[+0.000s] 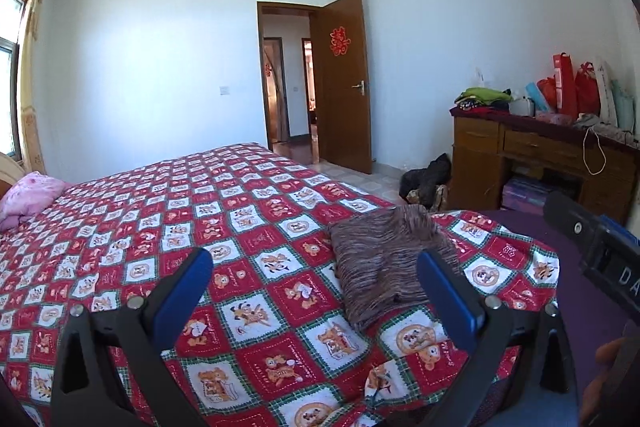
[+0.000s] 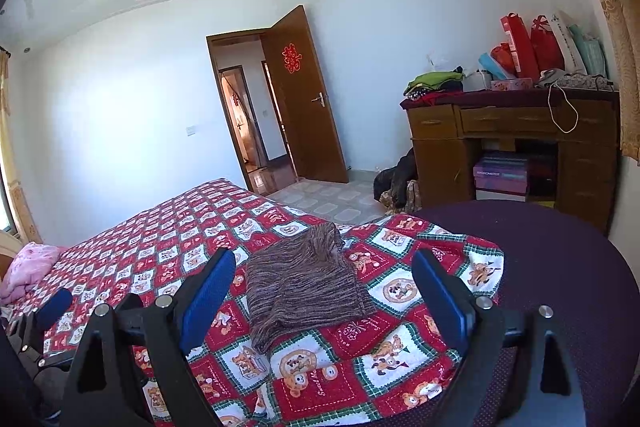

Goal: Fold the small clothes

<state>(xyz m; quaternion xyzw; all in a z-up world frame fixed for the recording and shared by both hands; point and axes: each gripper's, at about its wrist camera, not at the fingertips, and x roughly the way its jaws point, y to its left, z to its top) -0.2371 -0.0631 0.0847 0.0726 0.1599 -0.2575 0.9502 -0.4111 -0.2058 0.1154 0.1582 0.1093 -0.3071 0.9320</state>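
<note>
A folded brown striped knit garment [image 1: 384, 263] [image 2: 304, 283] lies on the red patterned bedspread [image 1: 240, 227] [image 2: 168, 243] near the bed's corner. My left gripper [image 1: 316, 267] is open above the bedspread, and its right blue pad [image 1: 444, 291] stands in front of the garment's near edge. My right gripper [image 2: 324, 271] is open too, its blue pads [image 2: 208, 291] on either side of the garment from this angle and above it. Nothing is held between either pair of fingers. The other gripper's body [image 1: 592, 247] shows at the right of the left wrist view.
A pink pillow [image 1: 28, 199] lies at the bed's far left. A dark purple round cushion [image 2: 560, 267] adjoins the bed corner at the right. Behind it stands a wooden desk [image 2: 512, 139] piled with clothes and red bags. An open brown door [image 2: 308, 99] is beyond the bed.
</note>
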